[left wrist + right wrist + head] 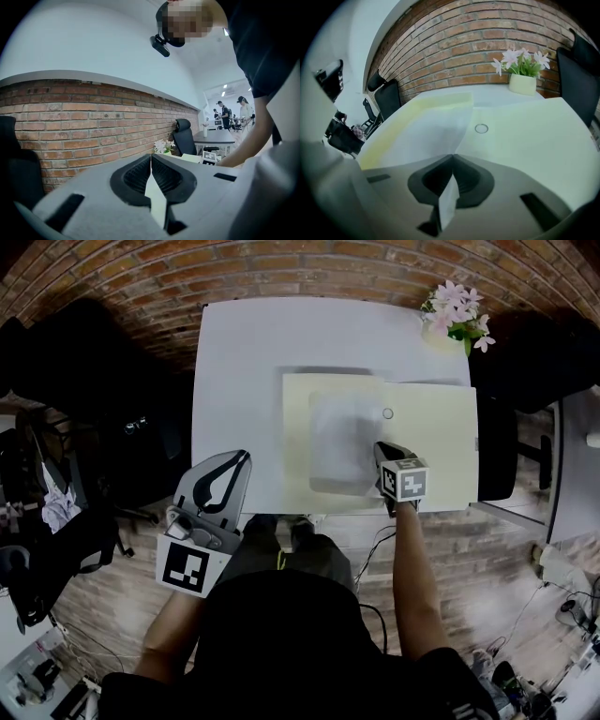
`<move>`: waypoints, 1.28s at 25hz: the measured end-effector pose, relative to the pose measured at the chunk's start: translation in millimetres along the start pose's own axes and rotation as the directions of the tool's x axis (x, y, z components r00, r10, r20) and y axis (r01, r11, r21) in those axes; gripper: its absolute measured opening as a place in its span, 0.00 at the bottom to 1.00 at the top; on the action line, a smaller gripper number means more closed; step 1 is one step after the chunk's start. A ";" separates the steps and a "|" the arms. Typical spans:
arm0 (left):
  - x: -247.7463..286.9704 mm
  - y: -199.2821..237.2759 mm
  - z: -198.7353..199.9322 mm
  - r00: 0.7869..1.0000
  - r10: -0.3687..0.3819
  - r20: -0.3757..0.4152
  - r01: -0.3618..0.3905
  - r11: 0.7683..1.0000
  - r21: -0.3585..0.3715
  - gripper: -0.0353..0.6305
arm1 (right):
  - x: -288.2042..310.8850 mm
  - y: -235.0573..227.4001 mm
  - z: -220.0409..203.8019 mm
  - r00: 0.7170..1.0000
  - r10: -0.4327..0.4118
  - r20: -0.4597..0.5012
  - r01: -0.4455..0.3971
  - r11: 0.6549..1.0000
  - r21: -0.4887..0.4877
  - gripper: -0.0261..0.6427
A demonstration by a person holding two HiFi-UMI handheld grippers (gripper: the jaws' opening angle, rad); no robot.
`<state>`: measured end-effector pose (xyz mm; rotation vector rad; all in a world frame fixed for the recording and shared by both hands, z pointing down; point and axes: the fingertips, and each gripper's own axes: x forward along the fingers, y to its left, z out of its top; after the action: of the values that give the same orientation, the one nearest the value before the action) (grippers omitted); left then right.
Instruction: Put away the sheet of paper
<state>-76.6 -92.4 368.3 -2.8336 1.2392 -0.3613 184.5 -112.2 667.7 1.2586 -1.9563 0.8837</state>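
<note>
A pale yellow folder [431,437] lies open on the white table [239,381]. On its left half rests a white sheet of paper [336,439]. My right gripper [382,454] is shut on the sheet's near right corner. In the right gripper view [452,157] the sheet [426,136] runs up and left from the jaws, its right edge raised off the folder [534,136]. A small ring [481,128] sits on the folder just past that edge. My left gripper [246,457] hangs off the table's near left corner, its tips touching [151,157], with nothing seen held.
A pot of pink flowers [455,315] stands at the table's far right corner. A black chair [497,451] is by the right edge, dark chairs and bags [56,521] are at the left. A brick wall [281,268] runs behind the table.
</note>
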 end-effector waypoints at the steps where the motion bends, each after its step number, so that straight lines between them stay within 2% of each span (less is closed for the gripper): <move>1: -0.3 1.3 -0.4 1.000 0.000 -0.001 0.000 1.000 0.000 0.09 | 0.8 1.6 0.2 1.000 0.006 -0.005 -0.006 1.000 -0.004 0.06; 6: -1.0 4.7 -4.4 1.000 -0.007 -0.007 0.006 1.000 -0.006 0.09 | 3.0 13.2 6.2 0.999 0.018 -0.034 -0.021 0.997 -0.072 0.06; 10: 3.7 4.6 -3.5 1.000 -0.019 -0.002 0.019 1.000 -0.003 0.09 | 7.7 27.2 8.2 0.994 0.077 -0.073 -0.087 0.986 -0.140 0.07; 13: 5.0 4.6 -5.4 1.000 -0.023 -0.005 0.023 1.000 -0.010 0.10 | 8.7 35.4 5.1 0.988 0.106 -0.115 -0.127 0.973 -0.194 0.13; 15: 5.3 5.3 -6.7 1.000 -0.027 -0.008 0.027 1.000 -0.013 0.09 | 5.5 37.5 7.1 0.987 0.118 -0.110 -0.138 0.972 -0.192 0.23; 18: 7.6 5.2 -4.8 0.999 -0.038 0.001 0.038 0.999 -0.013 0.09 | -4.2 33.8 13.7 0.992 0.112 -0.059 -0.120 0.983 -0.138 0.33; 21: 12.5 2.5 -0.2 0.998 -0.057 0.020 0.057 0.998 -0.011 0.10 | -16.9 22.8 18.6 0.996 0.089 0.011 -0.088 0.994 -0.071 0.35; 25: 19.5 -3.7 6.6 0.995 -0.092 0.042 0.092 0.996 -0.005 0.09 | -40.2 3.4 22.9 0.992 0.044 0.121 -0.053 0.996 0.074 0.35; 26: 20.9 -5.4 8.2 0.994 -0.101 0.046 0.101 0.995 -0.004 0.09 | -47.6 -0.3 24.6 0.988 0.037 0.150 -0.055 0.992 0.115 0.33; 28: 23.8 -8.4 11.4 0.992 -0.118 0.053 0.119 0.993 -0.005 0.09 | -63.3 -6.0 29.4 0.979 0.019 0.204 -0.057 0.982 0.180 0.16; 30: 27.7 -11.5 16.0 0.988 -0.137 0.066 0.138 0.990 -0.005 0.09 | -77.8 -12.2 32.1 0.973 -0.020 0.230 -0.029 0.977 0.210 0.09; 32: 32.0 -15.6 22.9 0.983 -0.159 0.088 0.160 0.987 0.002 0.09 | -89.8 -17.6 31.5 0.971 -0.062 0.232 0.009 0.975 0.224 0.07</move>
<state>-39.3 -106.5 354.3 -2.9260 1.0021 -0.2346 226.1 -98.5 581.3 1.5876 -2.0536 0.9930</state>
